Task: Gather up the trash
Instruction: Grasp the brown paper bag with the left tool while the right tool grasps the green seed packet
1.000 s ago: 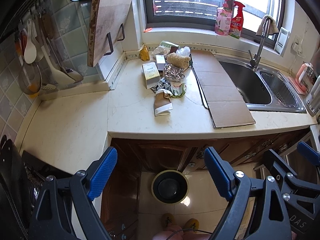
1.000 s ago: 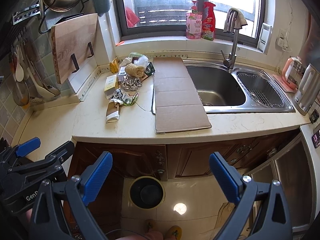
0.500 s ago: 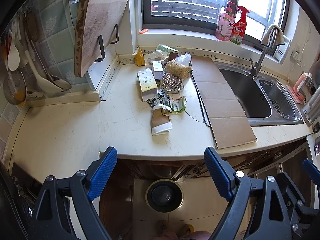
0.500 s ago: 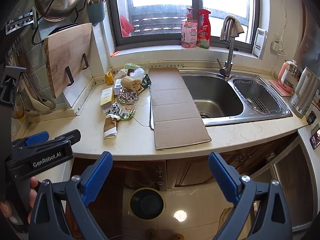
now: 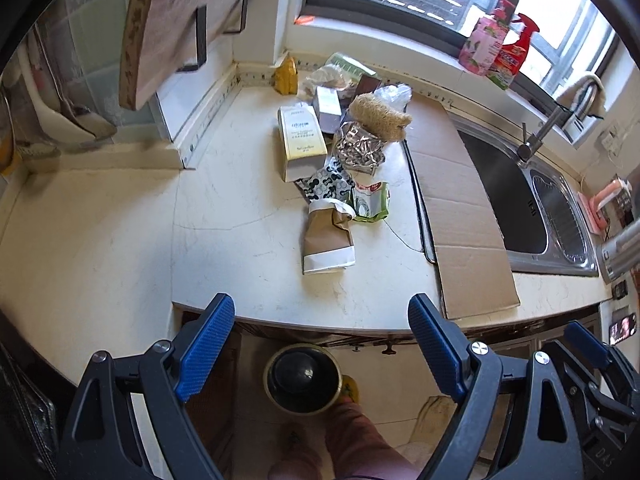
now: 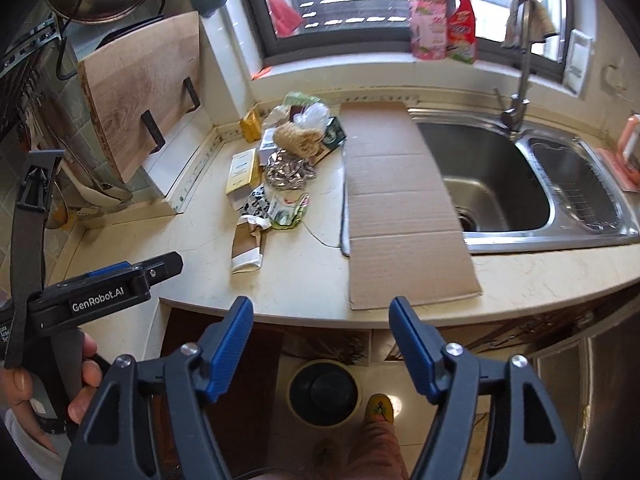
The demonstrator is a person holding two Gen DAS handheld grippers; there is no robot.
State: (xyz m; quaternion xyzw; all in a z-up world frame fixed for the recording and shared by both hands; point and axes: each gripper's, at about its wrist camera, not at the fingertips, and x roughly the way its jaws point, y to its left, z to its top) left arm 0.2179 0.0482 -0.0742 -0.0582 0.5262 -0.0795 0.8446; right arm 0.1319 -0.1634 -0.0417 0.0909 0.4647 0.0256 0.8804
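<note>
The trash lies heaped mid-frame on the worktop, well clear of both tools. The left hand-held gripper hangs wide and empty, ready to reach; the right hand-held gripper is closing on nothing. The bin waits below, bottom centre.

The cutting board is cut off at the top edge; the spray bottle label is blurred.

On the black side of my left gripper, seen at the left edge of my right wrist view, white lettering reads "GenRobot.AI", while print on the cream carton and the red spray bottle is too small to read.
</note>
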